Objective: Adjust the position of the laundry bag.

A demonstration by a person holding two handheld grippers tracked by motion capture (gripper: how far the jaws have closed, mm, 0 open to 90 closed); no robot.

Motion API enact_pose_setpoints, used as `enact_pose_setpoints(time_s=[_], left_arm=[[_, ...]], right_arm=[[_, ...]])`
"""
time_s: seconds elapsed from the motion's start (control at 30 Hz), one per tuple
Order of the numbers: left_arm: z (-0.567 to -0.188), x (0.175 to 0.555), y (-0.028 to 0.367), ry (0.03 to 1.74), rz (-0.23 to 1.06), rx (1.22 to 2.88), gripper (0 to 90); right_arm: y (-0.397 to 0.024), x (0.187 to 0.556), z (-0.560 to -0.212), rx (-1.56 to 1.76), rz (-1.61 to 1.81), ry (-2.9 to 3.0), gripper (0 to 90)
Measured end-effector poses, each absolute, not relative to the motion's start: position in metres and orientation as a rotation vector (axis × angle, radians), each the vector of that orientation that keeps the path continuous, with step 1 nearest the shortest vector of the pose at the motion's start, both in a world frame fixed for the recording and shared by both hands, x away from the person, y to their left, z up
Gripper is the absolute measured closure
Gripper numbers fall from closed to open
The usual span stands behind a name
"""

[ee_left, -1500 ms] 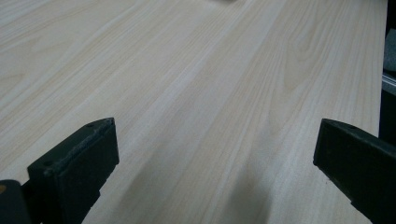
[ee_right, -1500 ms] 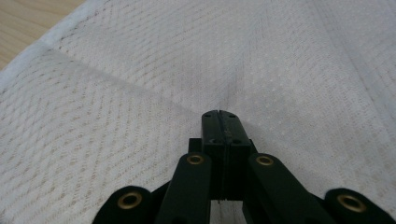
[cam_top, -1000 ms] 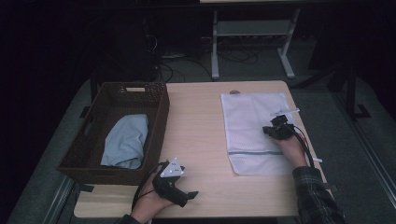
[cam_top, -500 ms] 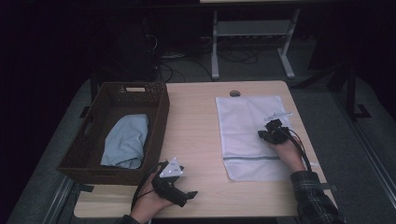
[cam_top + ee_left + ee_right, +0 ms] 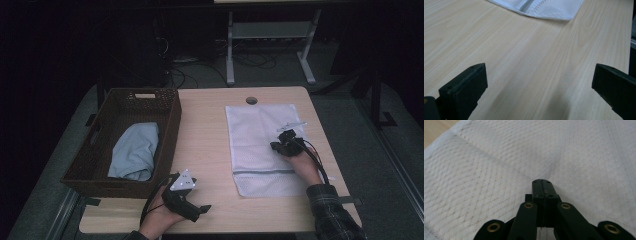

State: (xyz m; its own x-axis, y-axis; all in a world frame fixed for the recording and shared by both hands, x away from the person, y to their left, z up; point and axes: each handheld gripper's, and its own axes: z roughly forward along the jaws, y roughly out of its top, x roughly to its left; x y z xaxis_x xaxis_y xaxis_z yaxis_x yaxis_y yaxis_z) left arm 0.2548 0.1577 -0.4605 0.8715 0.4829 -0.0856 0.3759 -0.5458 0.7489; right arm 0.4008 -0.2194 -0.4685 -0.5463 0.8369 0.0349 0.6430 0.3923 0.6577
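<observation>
White mesh bag point(image 5: 260, 145) flat near table point(image 5: 210, 145) right edge, right gripper point(image 5: 276, 146) pressing it

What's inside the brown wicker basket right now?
The brown wicker basket holds one crumpled light-blue cloth on its floor. Anything beneath that cloth is covered and cannot be seen.

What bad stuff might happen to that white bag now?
The right gripper is shut and pressed on the mesh bag, where a crease fans out; dragging could bunch the bag or snag the mesh. The bag's near corner lies by the table edge, so a pull might slide it off. The left gripper rests open, apart from the bag, not steadying it.
</observation>
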Motion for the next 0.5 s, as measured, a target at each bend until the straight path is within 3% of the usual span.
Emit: enact_pose_setpoints(time_s=[0.5], left_arm=[[-0.460, 0.255, 0.158, 0.615, 0.165, 2.211, 0.1]], right_arm=[[-0.196, 0.396, -0.467, 1.217, 0.894, 2.415, 89.8]])
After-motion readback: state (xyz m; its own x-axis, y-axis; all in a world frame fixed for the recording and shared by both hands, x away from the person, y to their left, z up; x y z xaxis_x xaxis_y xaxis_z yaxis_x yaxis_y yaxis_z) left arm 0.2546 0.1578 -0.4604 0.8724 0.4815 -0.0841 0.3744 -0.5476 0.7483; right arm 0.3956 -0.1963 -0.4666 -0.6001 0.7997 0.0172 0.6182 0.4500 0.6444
